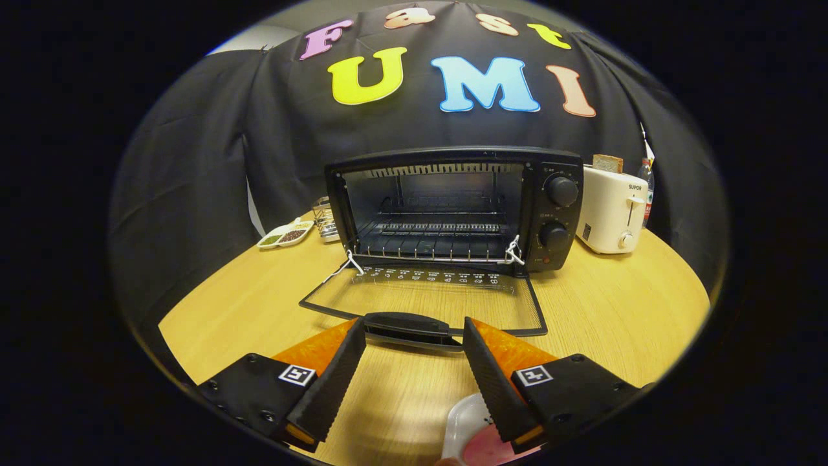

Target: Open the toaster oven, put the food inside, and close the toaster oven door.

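Gripper view: toaster oven [453, 210] door [427, 301] lies folded down flat on wooden table [614, 304].
Gripper [414, 333] fingers apart, tips flanking the door handle [407, 325], gripping nothing. Pink food on a white dish [462, 424] beside right finger. White toaster [611, 207] right of oven.

A wooden desk [614, 310] carries everything. At its far right edge stands a white toaster [607, 208] with 1 slice of bread [608, 162] sticking up from its slot; a bottle [647, 181] stands just behind it, mostly hidden. Toward the far left edge lies a white divided dish [284, 235] holding dark and green bits, with a small wire rack [323, 217] beside it.
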### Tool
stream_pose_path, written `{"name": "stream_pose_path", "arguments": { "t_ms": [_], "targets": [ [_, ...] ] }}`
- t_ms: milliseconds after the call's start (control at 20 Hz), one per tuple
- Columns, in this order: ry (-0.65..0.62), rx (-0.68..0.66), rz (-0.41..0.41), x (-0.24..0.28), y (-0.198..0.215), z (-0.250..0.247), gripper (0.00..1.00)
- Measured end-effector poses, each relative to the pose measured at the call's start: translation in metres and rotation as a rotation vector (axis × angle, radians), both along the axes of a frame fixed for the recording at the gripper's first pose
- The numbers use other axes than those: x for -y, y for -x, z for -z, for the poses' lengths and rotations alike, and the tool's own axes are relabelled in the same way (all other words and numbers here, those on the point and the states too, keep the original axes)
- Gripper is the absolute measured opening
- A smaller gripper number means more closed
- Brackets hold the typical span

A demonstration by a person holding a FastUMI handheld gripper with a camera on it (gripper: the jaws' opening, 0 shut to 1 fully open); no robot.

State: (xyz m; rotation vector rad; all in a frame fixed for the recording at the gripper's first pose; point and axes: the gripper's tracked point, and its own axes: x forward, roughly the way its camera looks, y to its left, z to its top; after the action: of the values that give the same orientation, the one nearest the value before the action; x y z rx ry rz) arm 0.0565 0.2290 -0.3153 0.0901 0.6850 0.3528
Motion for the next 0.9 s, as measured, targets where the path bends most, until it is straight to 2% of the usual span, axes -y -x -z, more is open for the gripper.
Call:
{"name": "stream_pose_path", "arguments": {
  "t_ms": [200,400,500,900],
  "targets": [
    [-0.079,-0.063,-0.054,0.022,0.001,-0.027,0.96],
    [-0.068,-0.135,-0.088,0.064,-0.002,-0.040,0.96],
    [-0.077,-0.231,-0.114,0.081,0.007,-0.035,0.96],
    [0.093,-0.441,-0.152,0.155,0.037,0.005,0.96]
  ]
}}
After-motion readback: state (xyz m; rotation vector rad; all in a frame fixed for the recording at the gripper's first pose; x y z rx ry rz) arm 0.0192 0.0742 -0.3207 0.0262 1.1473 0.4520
